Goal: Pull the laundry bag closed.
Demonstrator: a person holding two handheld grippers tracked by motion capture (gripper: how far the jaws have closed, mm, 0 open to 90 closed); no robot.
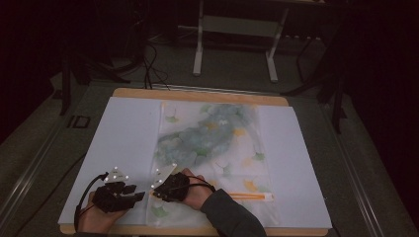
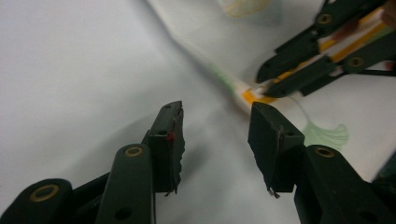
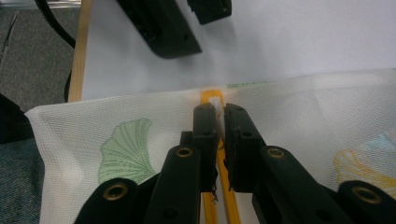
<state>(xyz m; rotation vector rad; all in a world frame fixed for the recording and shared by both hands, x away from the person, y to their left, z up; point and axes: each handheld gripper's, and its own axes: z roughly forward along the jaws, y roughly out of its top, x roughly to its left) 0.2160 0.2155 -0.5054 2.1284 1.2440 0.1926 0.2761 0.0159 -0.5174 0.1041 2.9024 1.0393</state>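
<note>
Right gripper [image 3: 219, 114]: clenched on the white zipper pull [image 3: 215, 103] at the end of the orange zipper strip [image 3: 208, 95]; jaws nearly together, pull pinched between the pads. Strip running back beneath the jaws along the mesh bag [image 3: 303, 116]. Bag end just beyond the jaw tips, close to the strip's end, with bare white table cover [image 3: 289, 42] past it. Wooden table edge [image 3: 79, 51] to the left of that, dark floor outside it.

Left gripper [image 2: 215, 130]: released; jaws spread wide, nothing between the pads, white cover visible through the gap. Tips just beside the end of the orange strip and apart from it. Right gripper's jaws visible beyond, closed at that same strip end.

High view: left gripper [image 1: 131, 190] at the near left part of the table, over bare cover, just left of the bag's near left corner. Right gripper [image 1: 159, 190] beside it, at the bag's left edge, wrist and sleeve lying across the bag. Mesh bag [image 1: 217, 143], printed with green and yellow leaves, lying flat down the middle of the cover, zipper strip [image 1: 252, 196] running rightward along its near end. Broad bare cover left and right of the bag. Near table edge close behind both hands.
</note>
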